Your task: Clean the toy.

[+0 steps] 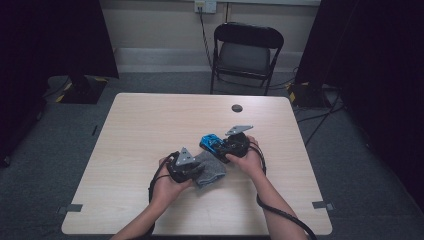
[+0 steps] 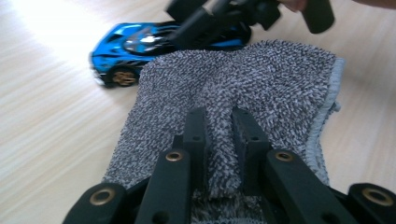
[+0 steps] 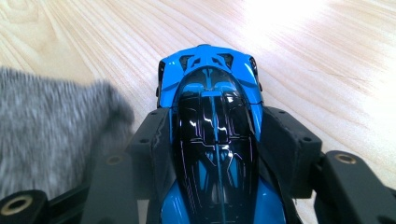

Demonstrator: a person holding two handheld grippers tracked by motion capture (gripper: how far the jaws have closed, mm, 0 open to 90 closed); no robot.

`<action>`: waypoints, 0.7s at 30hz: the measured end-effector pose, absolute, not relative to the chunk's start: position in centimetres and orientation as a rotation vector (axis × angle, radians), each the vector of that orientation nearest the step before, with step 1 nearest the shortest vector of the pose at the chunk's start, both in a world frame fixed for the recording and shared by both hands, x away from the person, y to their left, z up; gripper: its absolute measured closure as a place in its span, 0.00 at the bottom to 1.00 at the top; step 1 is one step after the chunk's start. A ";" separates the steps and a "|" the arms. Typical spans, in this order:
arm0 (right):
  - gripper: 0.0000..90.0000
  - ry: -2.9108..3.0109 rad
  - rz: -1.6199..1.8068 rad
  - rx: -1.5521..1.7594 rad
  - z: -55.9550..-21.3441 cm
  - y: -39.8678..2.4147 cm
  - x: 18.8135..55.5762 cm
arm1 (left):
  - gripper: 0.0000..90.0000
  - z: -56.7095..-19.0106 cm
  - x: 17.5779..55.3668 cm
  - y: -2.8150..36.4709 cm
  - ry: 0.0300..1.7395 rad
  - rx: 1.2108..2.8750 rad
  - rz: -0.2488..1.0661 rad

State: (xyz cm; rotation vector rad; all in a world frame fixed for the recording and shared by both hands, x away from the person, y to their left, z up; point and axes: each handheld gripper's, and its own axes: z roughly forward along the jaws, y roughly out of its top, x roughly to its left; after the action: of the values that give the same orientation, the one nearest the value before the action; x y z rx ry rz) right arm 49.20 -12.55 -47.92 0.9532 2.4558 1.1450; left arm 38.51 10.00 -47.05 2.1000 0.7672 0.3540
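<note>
with the right gripper (image 3: pixel 217 140) clamped on the glossy blue toy car (image 3: pixel 212 154), draw the pinched grey terry cloth (image 2: pixel 233 102) in the left gripper (image 2: pixel 219 133) across its bodywork.

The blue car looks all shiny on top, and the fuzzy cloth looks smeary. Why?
In the right gripper view, the blue car has a glossy dark roof that mirrors the lights as white streaks, and the grey cloth at the left edge is blurred. In the left gripper view, the table glares white at top left.
</note>
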 end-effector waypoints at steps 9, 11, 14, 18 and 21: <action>0.48 2.454 1.148 0.951 -47.9 -12.6 49.2 | 0.86 -48.6 38.7 7.5 0.742 2.160 0.330; 0.48 2.454 1.147 0.952 -47.9 -12.6 49.2 | 0.86 -48.6 38.9 7.2 0.745 2.161 0.325; 0.49 2.452 1.149 0.951 -48.0 -12.6 49.2 | 0.86 -48.7 39.1 6.9 0.749 2.164 0.338; 0.48 2.452 1.147 0.949 -48.0 -12.5 49.1 | 0.85 -48.8 39.7 6.8 0.775 2.148 0.334; 0.48 2.452 1.146 0.948 -47.9 -12.5 49.1 | 0.86 -48.8 40.0 6.7 0.792 2.138 0.333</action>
State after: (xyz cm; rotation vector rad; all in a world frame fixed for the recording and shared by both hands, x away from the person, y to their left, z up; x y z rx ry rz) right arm 49.14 -12.53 -47.95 0.9481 2.4516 1.1456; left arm 40.00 6.70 -48.84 2.1380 0.7925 0.3329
